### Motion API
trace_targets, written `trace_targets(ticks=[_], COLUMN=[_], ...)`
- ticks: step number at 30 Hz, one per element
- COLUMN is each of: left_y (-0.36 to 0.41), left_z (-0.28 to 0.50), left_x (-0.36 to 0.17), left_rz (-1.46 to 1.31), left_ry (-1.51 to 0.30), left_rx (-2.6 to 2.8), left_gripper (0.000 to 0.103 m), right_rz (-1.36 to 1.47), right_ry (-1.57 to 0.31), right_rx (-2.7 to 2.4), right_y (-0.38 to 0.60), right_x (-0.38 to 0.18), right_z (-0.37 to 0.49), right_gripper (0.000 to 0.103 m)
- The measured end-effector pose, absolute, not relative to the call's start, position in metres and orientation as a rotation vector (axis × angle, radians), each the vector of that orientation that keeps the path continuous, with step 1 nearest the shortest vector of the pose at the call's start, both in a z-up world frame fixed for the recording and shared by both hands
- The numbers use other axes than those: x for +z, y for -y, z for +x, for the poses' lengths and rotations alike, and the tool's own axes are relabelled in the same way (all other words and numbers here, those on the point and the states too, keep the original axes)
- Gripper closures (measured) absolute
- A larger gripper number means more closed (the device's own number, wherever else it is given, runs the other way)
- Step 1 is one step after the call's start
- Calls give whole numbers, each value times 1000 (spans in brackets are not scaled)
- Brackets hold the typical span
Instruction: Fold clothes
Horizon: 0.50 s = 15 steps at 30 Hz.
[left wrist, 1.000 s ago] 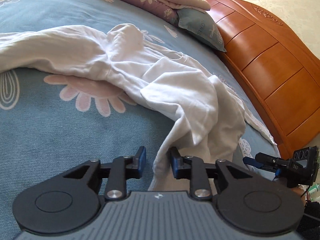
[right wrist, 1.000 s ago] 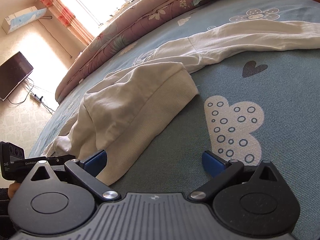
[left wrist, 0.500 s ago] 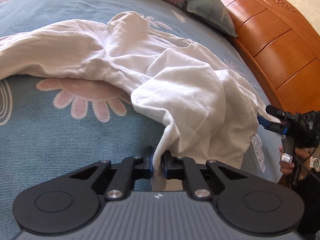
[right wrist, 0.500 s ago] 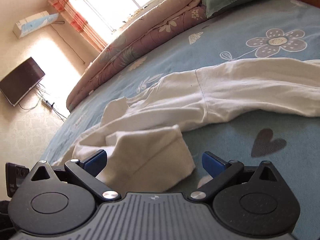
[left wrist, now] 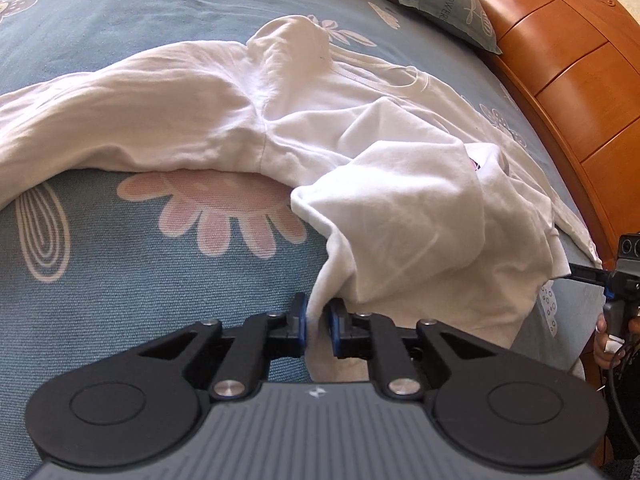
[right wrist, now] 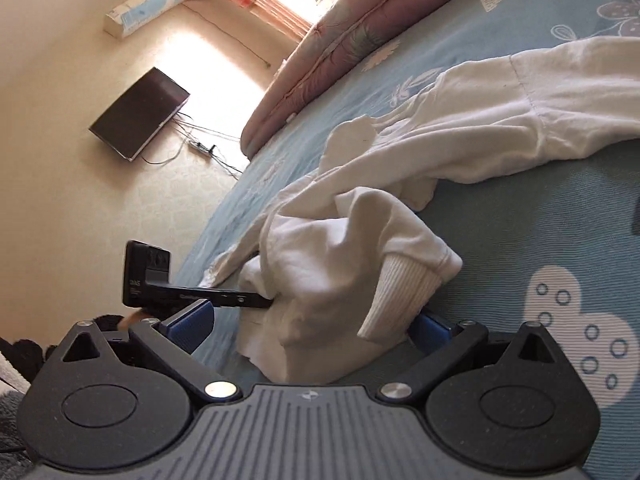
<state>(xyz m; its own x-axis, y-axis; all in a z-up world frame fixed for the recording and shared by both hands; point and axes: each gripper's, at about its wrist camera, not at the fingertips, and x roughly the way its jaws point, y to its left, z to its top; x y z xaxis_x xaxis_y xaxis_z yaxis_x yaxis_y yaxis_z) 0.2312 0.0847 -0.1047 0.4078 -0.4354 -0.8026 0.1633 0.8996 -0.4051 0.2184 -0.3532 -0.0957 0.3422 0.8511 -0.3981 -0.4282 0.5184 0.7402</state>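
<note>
A white long-sleeved garment (left wrist: 224, 120) lies crumpled across the blue flowered bedsheet (left wrist: 120, 280). My left gripper (left wrist: 318, 320) pinches a raised edge of the garment's lower part; its jaws are opening slightly, with the cloth still between the pads. In the right wrist view the garment (right wrist: 520, 120) stretches off to the right, and a sleeve end with a ribbed cuff (right wrist: 404, 292) hangs bunched between the wide-apart fingers of my right gripper (right wrist: 310, 322), which is open. The left gripper's finger (right wrist: 224, 300) reaches into that bunch from the left.
An orange wooden headboard (left wrist: 580, 92) runs along the right of the bed, with a grey-blue pillow (left wrist: 444, 4) against it. A rolled purple quilt (right wrist: 360, 28) lies along the far side. A dark screen (right wrist: 140, 120) hangs on the wall beyond the bed's edge.
The left gripper shut on the garment's edge and drew it up and towards itself. The right gripper swung left, and the lifted cuffed sleeve end came between its open fingers.
</note>
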Motion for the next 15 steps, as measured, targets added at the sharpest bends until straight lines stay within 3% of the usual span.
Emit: trace_targets(ticks=[10,12,13,15], left_y=[-90,-91,-92,-93], left_z=[228,228,229,229], left_x=[-107,-108,-108,-109], left_rz=[-324,-331,-333,-341], left_ry=[-1071,-1071,-1071,-1069], left_rx=[-386,-390,-393,-396], left_gripper=[89,89,89,89], right_rz=[1137,1126,1115,1085], right_ry=[-803,-783,-772,-799], right_rx=[900,920,933,890], right_y=[399,399,401,406], right_x=[-155,-159,-162,-168], right_z=[265,262,261,260], right_gripper=[0,0,5,32])
